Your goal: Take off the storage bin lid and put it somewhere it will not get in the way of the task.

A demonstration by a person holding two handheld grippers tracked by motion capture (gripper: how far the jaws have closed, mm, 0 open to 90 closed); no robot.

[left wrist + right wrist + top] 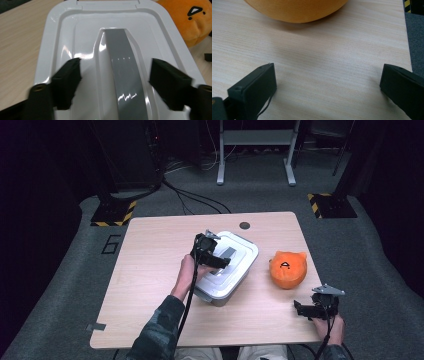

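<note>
Near the bench's [150, 270] middle sits a white lidded storage box [235, 270], with the left gripper [221, 261] poised over its lid [62, 32]. Seen from the left gripper view, the black jaws straddle the grey handle [122, 65] that runs along the lid's centre, one on each side, and gaps show between pads and handle, so nothing is clamped yet. At about three o'clock from the box lies an orange plush toy [288, 268], apart from it. Toward five o'clock, near the bench's front edge, the right gripper [300, 310] hangs low over bare wood with its jaws spread wide and empty.

My guess is that the box is rigid, glossy plastic: light if empty, stiff, and slippery along its smooth walls. The handle looks like the sensible hold, pinched across its width near mid-length so the box hangs level. A grasp near one end would likely let it tilt.
</note>
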